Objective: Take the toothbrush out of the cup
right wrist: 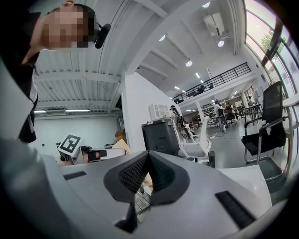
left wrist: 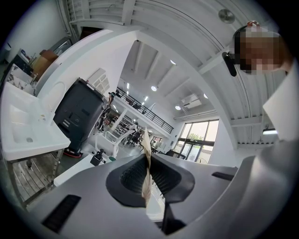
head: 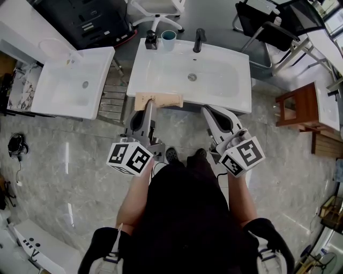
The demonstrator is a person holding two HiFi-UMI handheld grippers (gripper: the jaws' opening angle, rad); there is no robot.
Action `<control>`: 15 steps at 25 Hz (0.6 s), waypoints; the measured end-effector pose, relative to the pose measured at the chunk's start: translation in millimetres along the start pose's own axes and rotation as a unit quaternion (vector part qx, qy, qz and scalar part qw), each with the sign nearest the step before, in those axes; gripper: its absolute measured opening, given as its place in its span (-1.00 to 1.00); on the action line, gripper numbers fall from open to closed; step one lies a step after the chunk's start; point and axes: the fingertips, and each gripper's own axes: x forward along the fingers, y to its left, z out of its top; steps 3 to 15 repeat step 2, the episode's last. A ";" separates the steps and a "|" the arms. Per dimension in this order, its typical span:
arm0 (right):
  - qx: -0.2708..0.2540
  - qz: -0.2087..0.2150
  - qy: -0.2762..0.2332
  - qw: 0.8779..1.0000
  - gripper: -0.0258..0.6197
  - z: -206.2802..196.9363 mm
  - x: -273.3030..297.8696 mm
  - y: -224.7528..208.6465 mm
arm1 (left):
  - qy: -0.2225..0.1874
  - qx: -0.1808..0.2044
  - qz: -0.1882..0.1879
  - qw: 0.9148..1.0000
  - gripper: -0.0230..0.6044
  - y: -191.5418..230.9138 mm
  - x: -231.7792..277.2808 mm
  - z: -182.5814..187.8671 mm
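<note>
A teal cup stands at the back rim of the white washbasin, between a small black item and the black tap. I cannot make out a toothbrush in it. My left gripper is at the basin's front edge, shut on a thin beige sheet. That sheet shows edge-on between the pads in the left gripper view, with the cup small and far beyond. My right gripper is beside it at the front edge, jaws shut with nothing between them.
A second white basin stands to the left, with a black cabinet behind it. A white office chair is behind the basin, a black chair at the upper right, and a wooden stool to the right.
</note>
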 end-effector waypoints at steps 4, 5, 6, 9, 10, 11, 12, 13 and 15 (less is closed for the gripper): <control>0.000 0.001 0.002 1.000 -0.83 -1.2 0.9 -0.1 | 0.001 0.000 0.001 1.000 -0.81 1.4 0.4 -0.7; 0.000 0.001 0.002 1.000 -0.83 -1.2 0.9 -0.1 | 0.001 0.000 0.001 1.000 -0.81 1.4 0.4 -0.7; 0.000 0.001 0.002 1.000 -0.83 -1.2 0.9 -0.1 | 0.001 0.000 0.001 1.000 -0.81 1.4 0.4 -0.7; 0.000 0.001 0.002 1.000 -0.83 -1.2 0.9 -0.1 | 0.001 0.000 0.001 1.000 -0.81 1.4 0.4 -0.7; 0.000 0.001 0.002 1.000 -0.83 -1.2 0.9 -0.1 | 0.001 0.000 0.001 1.000 -0.81 1.4 0.4 -0.7; 0.000 0.001 0.002 1.000 -0.83 -1.2 0.9 -0.1 | 0.001 0.000 0.001 1.000 -0.81 1.4 0.4 -0.7; 0.000 0.001 0.002 1.000 -0.83 -1.2 0.9 -0.1 | 0.001 0.000 0.001 1.000 -0.81 1.4 0.4 -0.7; 0.000 0.001 0.002 1.000 -0.83 -1.2 0.9 -0.1 | 0.001 0.000 0.001 1.000 -0.81 1.4 0.4 -0.7; 0.000 0.001 0.002 1.000 -0.83 -1.2 0.9 -0.1 | 0.001 0.000 0.001 1.000 -0.81 1.4 0.4 -0.7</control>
